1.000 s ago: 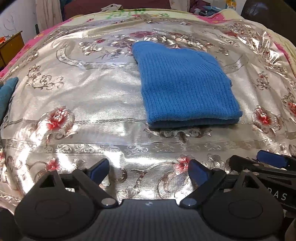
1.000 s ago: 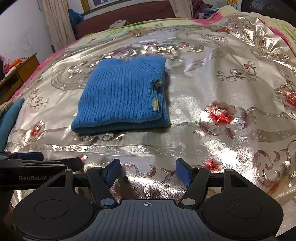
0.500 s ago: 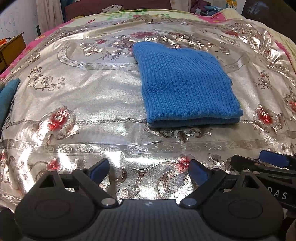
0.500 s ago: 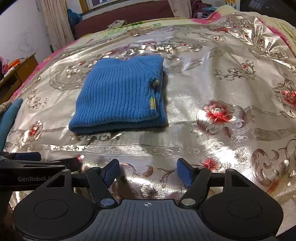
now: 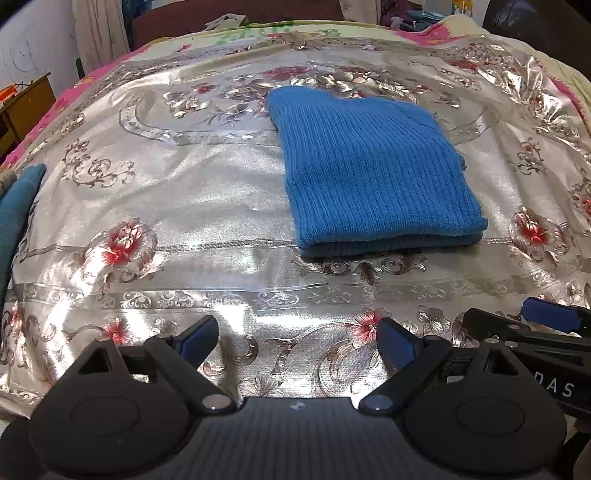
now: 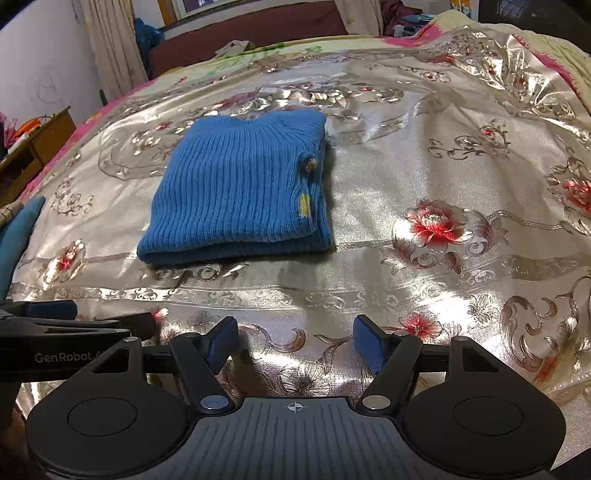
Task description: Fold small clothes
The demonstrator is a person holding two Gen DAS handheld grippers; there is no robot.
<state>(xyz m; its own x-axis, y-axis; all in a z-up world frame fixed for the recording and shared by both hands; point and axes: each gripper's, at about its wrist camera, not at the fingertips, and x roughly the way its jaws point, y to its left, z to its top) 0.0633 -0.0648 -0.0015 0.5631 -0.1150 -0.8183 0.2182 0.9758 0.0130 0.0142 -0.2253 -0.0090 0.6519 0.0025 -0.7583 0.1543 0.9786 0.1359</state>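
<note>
I am holding my right gripper (image 6: 293,341) and left gripper (image 5: 297,341) spread wide and empty, nearer to me than the blue sweater (image 6: 240,188); "GenRobot.A" is showing on the left one. Folded, the sweater is lying beyond on the silver floral bedspread (image 6: 443,166).

Sweater (image 6: 236,192) is solid bright blue, ribbed knit, with small yellow patches near its right edge. Bed cover (image 5: 184,206) is shiny silver-cream satin with red-and-pink flowers and bronze scrollwork bands. Pink floral sheet (image 6: 85,125) shows at the bed's far left edge. My left claw (image 5: 297,339) and my right claw (image 6: 295,343) are matte black with dark blue pads. Teal cloth (image 5: 18,206) at left edge. Headboard (image 6: 258,29) dark maroon.
</note>
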